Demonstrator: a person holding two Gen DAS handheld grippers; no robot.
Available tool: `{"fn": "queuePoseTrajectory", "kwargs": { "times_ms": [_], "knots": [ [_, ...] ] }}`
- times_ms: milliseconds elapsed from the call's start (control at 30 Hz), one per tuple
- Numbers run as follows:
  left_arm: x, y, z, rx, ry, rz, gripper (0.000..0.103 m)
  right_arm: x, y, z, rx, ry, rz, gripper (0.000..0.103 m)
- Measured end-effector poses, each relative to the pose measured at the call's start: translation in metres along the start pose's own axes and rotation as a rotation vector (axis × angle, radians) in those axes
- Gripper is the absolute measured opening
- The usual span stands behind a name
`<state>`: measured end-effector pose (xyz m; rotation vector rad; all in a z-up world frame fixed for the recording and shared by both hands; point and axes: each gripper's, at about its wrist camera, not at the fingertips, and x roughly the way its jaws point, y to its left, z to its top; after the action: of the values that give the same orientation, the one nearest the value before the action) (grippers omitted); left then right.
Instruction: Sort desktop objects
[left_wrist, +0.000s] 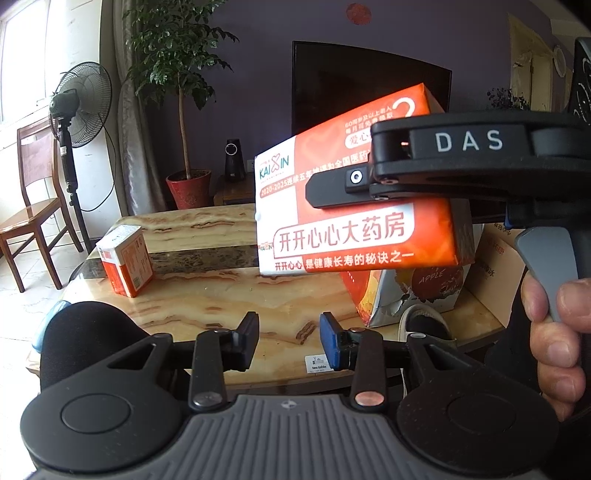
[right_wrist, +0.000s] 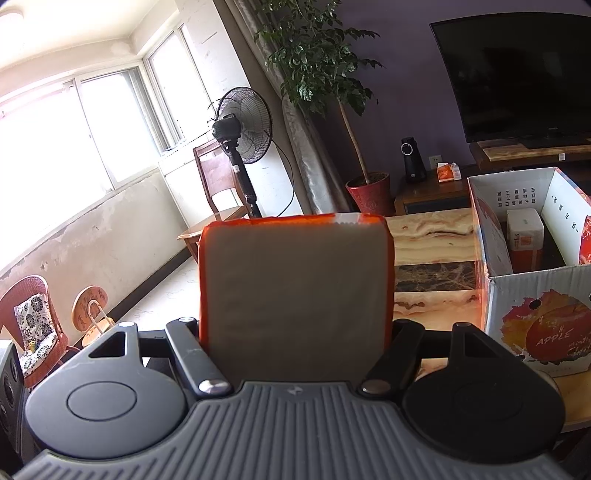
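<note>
The orange-and-white plastic-wrapped tissue pack (left_wrist: 354, 206) carries the brand "KAIXIN" in teal letters on its white corner, "2020-2025" in the line beneath, the large white-bordered characters "开开心心大药房", and below them "是健康长寿的秘诀之一". The black plastic arm of the right gripper (left_wrist: 469, 142) reads "DAS" in pale raised letters. The white cardboard fruit box (right_wrist: 535, 332) shows "APPLE" on its printed red apple. A small white sticker (left_wrist: 319, 364) on the marble-patterned table edge is too small to read.
</note>
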<state>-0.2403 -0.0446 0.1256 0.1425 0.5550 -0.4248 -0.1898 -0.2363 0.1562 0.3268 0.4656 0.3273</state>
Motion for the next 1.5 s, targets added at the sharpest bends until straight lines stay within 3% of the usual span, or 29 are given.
{"fn": "queuePoseTrajectory", "kwargs": {
  "times_ms": [1500],
  "knots": [
    [0.0038,-0.0037,-0.0035,0.019,0.003,0.008,0.037,0.0031,0.0054,-0.0017,-0.015,0.019,0.002,0.074]
  ]
}}
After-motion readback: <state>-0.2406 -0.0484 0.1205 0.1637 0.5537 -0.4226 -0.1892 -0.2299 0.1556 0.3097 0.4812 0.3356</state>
